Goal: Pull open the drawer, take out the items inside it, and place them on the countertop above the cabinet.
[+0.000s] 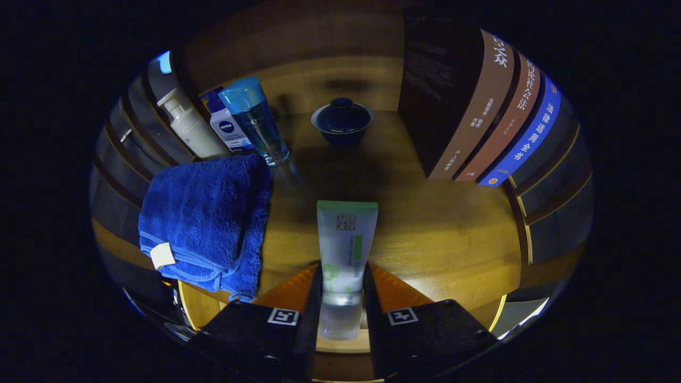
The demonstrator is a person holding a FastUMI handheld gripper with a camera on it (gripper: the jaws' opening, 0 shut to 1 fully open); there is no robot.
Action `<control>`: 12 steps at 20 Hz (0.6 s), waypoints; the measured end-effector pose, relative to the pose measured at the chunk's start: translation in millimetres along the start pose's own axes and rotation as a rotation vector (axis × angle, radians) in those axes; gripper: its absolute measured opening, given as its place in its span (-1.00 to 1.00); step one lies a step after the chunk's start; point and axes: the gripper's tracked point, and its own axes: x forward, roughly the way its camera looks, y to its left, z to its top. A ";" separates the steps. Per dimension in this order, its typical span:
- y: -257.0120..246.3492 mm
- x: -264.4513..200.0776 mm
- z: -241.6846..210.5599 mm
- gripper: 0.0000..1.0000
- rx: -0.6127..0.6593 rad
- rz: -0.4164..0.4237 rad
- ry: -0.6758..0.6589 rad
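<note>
Placing step: gripper [343, 287] fingers clamp the tube [345, 250] between them, held over the wooden countertop [441, 239] — right of the blue towel [205, 218]. Next move, likely — lower, then part the fingers.

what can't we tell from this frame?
- Tube: cap end sits low between the fingers of the gripper; gripper view, fingers flank it.
- Whether the tube touches the countertop: its underside is hidden by its own body.
- Bottles behind the towel: their bases are covered by it.
- Books: lower ends in shadow, contact unclear.
</note>
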 end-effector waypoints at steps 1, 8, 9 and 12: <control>2.6 -6.0 0.5 0.43 -0.013 0.007 -0.005; 16.9 -73.7 21.1 0.98 -0.068 0.045 -0.275; 20.2 -87.5 18.3 0.98 -0.073 0.055 -0.322; 29.1 -128.4 5.1 0.98 -0.078 0.083 -0.458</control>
